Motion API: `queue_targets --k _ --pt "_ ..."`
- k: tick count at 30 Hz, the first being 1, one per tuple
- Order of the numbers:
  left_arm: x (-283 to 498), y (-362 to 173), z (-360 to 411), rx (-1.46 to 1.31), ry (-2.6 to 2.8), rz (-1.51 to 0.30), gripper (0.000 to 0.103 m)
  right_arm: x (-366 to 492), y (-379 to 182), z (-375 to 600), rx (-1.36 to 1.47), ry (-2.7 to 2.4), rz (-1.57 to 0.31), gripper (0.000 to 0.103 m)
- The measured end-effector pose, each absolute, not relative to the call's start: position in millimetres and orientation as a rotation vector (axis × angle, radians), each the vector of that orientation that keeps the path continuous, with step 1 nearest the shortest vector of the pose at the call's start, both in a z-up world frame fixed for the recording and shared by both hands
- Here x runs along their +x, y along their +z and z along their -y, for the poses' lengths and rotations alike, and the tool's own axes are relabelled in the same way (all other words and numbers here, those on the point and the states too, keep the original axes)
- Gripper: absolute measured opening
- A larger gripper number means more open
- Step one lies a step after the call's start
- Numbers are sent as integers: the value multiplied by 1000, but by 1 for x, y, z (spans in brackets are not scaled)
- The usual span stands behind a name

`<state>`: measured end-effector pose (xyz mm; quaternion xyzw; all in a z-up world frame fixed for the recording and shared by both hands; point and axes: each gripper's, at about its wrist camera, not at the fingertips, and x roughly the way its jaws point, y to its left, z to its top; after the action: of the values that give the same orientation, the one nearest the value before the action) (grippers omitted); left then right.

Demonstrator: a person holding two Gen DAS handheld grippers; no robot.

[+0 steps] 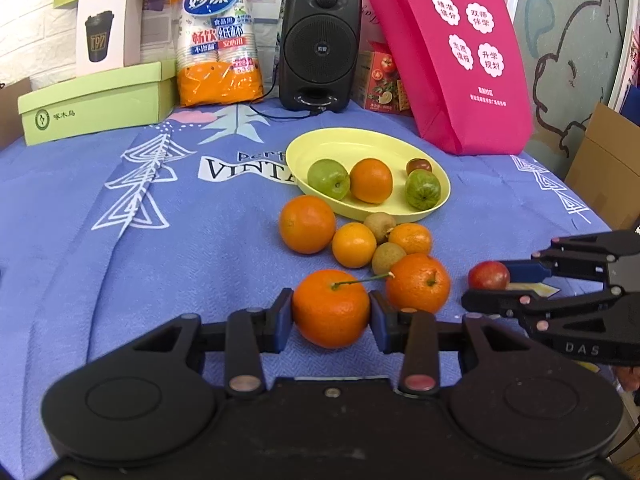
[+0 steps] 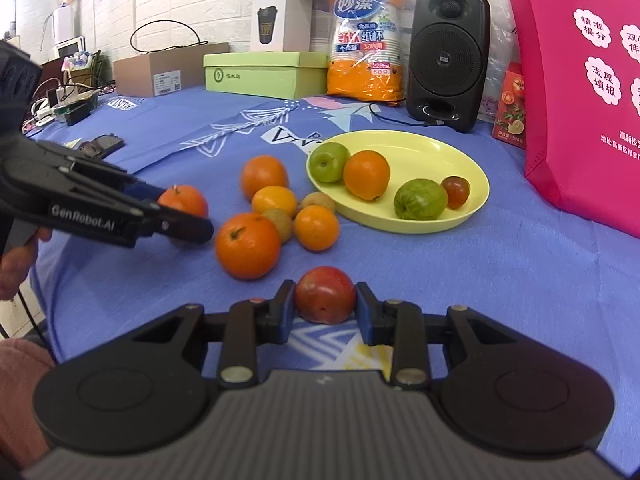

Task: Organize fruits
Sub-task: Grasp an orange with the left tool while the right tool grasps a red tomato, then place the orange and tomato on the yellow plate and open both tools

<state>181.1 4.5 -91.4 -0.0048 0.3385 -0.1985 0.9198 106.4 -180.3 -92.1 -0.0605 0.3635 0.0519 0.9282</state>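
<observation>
My left gripper [image 1: 331,316] is shut on a stemmed orange [image 1: 330,307], down on the blue cloth; it shows from the side in the right wrist view [image 2: 182,210]. My right gripper [image 2: 324,306] is shut on a red fruit [image 2: 325,294], also low on the cloth; it shows at the right of the left wrist view [image 1: 490,286]. A yellow plate [image 1: 344,142] holds two green fruits, an orange [image 1: 371,180] and a small dark tomato [image 1: 419,166]. Several oranges and small brown fruits [image 1: 380,226] lie loose in front of the plate.
A pink bag [image 1: 452,52] stands right of the plate. A black speaker [image 1: 318,40], a pack of paper cups [image 1: 218,36], a green box [image 1: 96,102] and a tomato carton line the back. A cardboard box sits beyond the table's right edge.
</observation>
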Motion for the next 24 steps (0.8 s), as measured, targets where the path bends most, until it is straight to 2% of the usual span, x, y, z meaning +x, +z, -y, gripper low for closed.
queue_targets --k 14,24 --pt "160 -62 -4 23 -413 -633 39 80 -82 173 -129 107 -733 31" --pt "201 -49 5 71 -419 -644 39 99 -69 186 -149 94 -702 31"
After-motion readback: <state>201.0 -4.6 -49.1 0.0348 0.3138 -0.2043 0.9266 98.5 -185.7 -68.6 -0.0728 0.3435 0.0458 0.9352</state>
